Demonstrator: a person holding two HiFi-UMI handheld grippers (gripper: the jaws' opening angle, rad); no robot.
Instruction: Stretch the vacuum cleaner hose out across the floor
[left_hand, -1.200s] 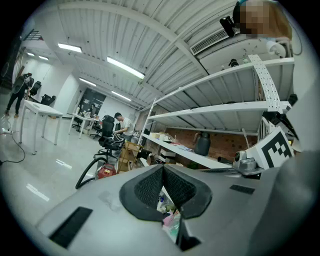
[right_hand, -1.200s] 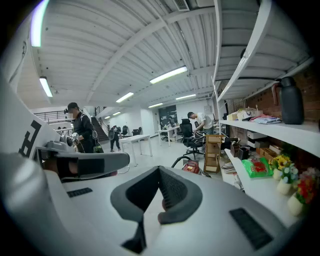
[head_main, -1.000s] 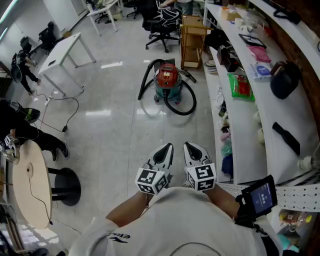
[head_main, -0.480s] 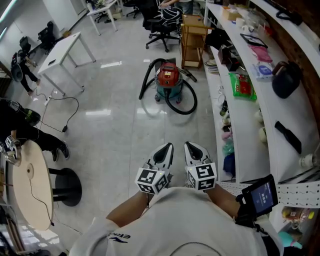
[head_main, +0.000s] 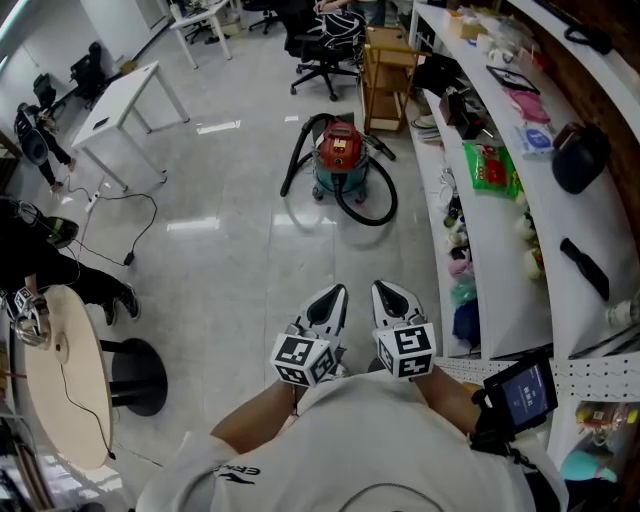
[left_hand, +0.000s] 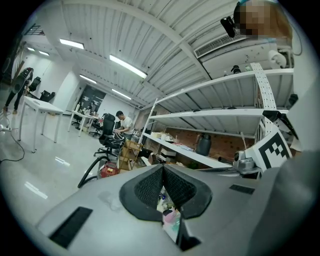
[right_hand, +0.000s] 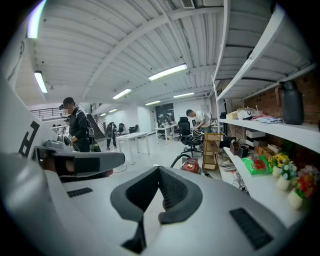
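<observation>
Vacuum (head_main: 340, 152) shifted; left hand-held gripper (head_main: 334, 296), right hand-held gripper (head_main: 386, 292) closed, empty

Legend: at upper left, a white table (head_main: 125, 100) with a black cable (head_main: 130, 196) trailing on the ground near it. At the left edge is a round wooden table (head_main: 60, 375) beside a black disc base (head_main: 140, 375). Along the right, white shelving (head_main: 495, 280) carries a green packet (head_main: 487, 168) and a dark rounded vessel (head_main: 580, 155); at its far end stand a wooden cart (head_main: 385, 65) and a black office chair (head_main: 325, 45).
</observation>
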